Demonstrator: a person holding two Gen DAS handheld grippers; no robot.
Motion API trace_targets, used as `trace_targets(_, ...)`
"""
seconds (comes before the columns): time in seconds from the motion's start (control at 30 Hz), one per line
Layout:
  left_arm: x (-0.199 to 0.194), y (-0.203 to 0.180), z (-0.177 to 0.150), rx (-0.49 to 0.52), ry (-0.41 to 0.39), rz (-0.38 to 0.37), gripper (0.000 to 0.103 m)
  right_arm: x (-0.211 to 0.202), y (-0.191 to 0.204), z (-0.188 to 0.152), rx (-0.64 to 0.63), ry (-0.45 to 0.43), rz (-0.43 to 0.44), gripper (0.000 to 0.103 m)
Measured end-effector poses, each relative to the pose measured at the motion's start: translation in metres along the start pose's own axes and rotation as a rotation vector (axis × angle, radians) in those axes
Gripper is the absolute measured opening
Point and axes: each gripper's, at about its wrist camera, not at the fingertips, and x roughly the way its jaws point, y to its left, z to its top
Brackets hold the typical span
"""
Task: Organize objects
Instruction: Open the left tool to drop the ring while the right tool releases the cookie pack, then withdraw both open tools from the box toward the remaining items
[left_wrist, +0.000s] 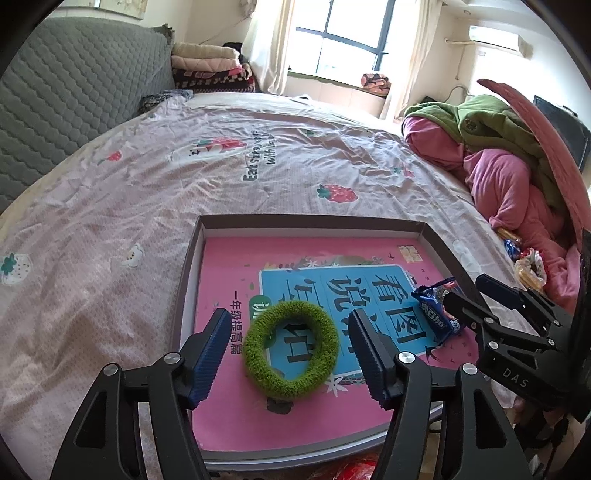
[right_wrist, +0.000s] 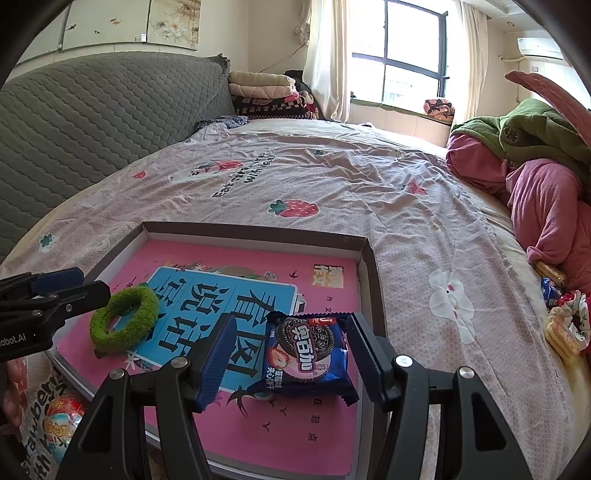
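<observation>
A shallow box (right_wrist: 373, 266) sits on the bed (right_wrist: 332, 184), and a pink book (right_wrist: 258, 435) lies flat inside it. Two things are already in the box, on top of the book. One is a fuzzy green ring (left_wrist: 290, 349). The other is a blue cookie packet (right_wrist: 308, 356).

The left gripper (left_wrist: 286, 354) has its jaws apart, one on each side of the green ring. They do not seem to squeeze it; the ring lies flat on the book. The right gripper (right_wrist: 290, 356) also has its jaws apart, with the cookie packet lying between them. I see a little space on both sides, so I think it is not being held.

So I think part of the tidying is done: the ring and the packet are in the box.

There is more left to do. At the far right of the bed, beside a pile of pink and green bedding (right_wrist: 535, 177), more small things (right_wrist: 561, 321) wait: another blue packet, some yellow biscuits and a flowery cloth ring. They lie well apart from the box. I guess those go in next.
</observation>
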Motion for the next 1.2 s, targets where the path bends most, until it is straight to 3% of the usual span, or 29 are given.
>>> trace_targets(0.5,-0.034,0.001,0.0,-0.038,-0.055,0.002,0.067,-0.011,0.004,0.005,-0.009,-0.023,0.015,0.062)
trace_targets(1.2,-0.073,-0.021,-0.007,0.029,-0.125,0.034,0.068,-0.041,0.009,0.005,-0.016,-0.07,0.03,0.069)
